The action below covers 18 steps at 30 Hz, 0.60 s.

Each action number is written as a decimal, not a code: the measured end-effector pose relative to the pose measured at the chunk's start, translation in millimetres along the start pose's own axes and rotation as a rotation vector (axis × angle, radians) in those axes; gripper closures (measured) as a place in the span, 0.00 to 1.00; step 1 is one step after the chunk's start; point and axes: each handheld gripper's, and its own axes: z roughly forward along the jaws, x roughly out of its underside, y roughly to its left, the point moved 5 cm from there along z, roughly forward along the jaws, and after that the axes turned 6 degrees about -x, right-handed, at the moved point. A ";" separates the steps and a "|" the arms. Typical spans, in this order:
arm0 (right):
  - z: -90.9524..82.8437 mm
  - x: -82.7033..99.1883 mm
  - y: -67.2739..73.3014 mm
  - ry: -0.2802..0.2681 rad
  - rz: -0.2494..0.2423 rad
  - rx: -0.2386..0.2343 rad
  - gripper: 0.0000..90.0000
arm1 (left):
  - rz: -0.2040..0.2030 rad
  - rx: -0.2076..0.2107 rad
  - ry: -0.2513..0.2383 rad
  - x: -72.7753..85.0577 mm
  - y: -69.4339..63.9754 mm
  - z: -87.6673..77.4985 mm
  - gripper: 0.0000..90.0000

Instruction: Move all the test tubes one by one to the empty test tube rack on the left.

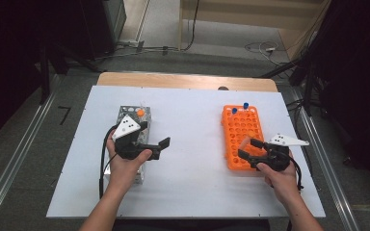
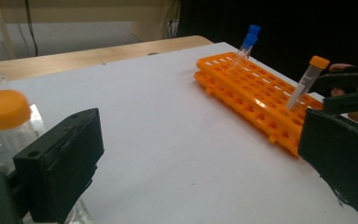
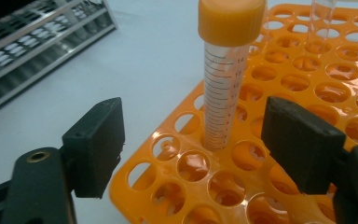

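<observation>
On a wooden table [image 1: 188, 81] lies a large white board [image 1: 192, 159] that carries everything else. Toward the right of the board, seen from the high view, sits an orange tube rack [image 1: 236, 144], a flat block pierced by rows of round holes. Toward the left stands a metal wire rack [image 1: 125, 113], partly hidden under the left hand [image 1: 123, 166]; an orange-capped vial [image 1: 140, 112] stands in its far end, and the left gripper view shows that cap close at the left edge [image 2: 4, 108].

Left gripper [image 1: 163, 148]: held just above the board between the two racks, jaws spread wide apart with nothing between them; its own view looks across bare white board toward the orange rack.

Right gripper [image 1: 247, 149]: held by the right hand [image 1: 282, 178] over the near part of the orange rack, jaws released and standing clear on either side of an orange-capped graduated tube [image 3: 224, 84]. The tube stands seated in a hole near the rack's near corner, slightly tilted, touching neither jaw; in the left gripper view it leans at the rack's right part [image 2: 307, 79].

Two blue-capped tubes [image 1: 240, 108] stand side by side in the far row of the orange rack
</observation>
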 end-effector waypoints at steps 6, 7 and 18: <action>9.6 0.9 2.8 -0.002 -0.004 0.104 0.45 | 0.010 0.043 -0.003 0.4 -12.0 2.4 0.00; 10.7 2.0 3.1 0.002 -0.005 0.116 0.49 | 0.011 0.048 -0.004 0.8 -14.1 3.3 0.00; 16.8 7.7 2.1 -0.017 -0.019 0.189 0.80 | 0.041 0.096 0.023 5.3 -34.6 13.9 0.00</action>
